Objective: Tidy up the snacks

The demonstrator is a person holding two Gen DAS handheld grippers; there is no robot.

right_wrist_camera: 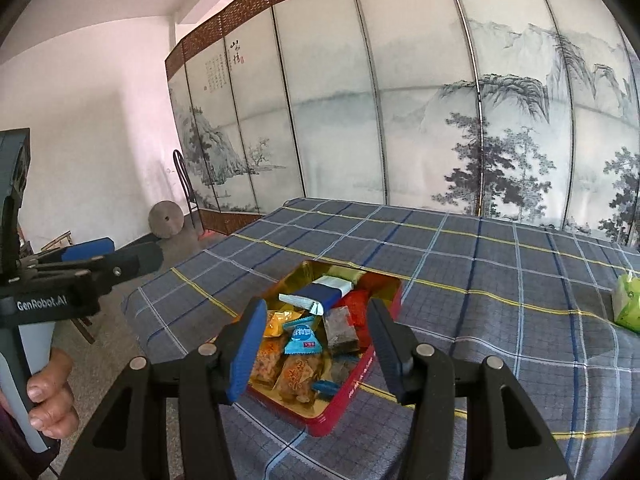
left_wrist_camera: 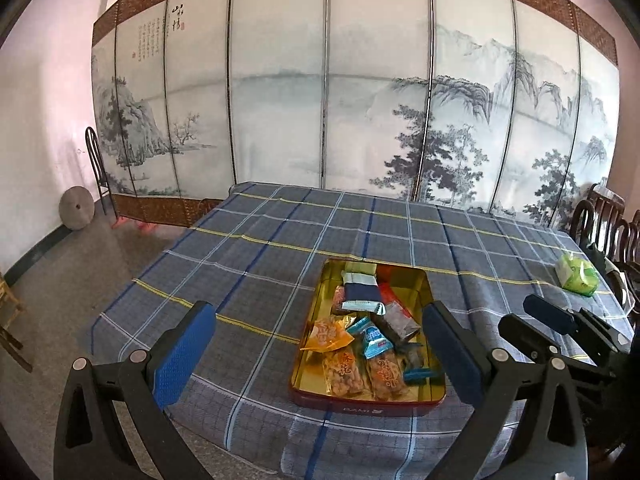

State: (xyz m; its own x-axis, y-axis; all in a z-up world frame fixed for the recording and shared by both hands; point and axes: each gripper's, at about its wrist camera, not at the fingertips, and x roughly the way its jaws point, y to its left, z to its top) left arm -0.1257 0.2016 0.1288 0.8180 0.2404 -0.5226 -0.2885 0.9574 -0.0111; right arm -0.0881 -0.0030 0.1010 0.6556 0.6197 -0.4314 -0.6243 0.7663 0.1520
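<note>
Left wrist view: rectangular glossy tin holds crinkly snack packets.

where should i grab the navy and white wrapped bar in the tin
Grip the navy and white bar across its narrow navy middle, coming straight down from above. It lies flat on top of the other snacks in the red tin, so its long edges are exposed, while the tin walls block a side approach.

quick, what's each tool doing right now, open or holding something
Left tool: open, nothing between its jaws.
Right tool: open, holding nothing, above the snack tin.
</note>
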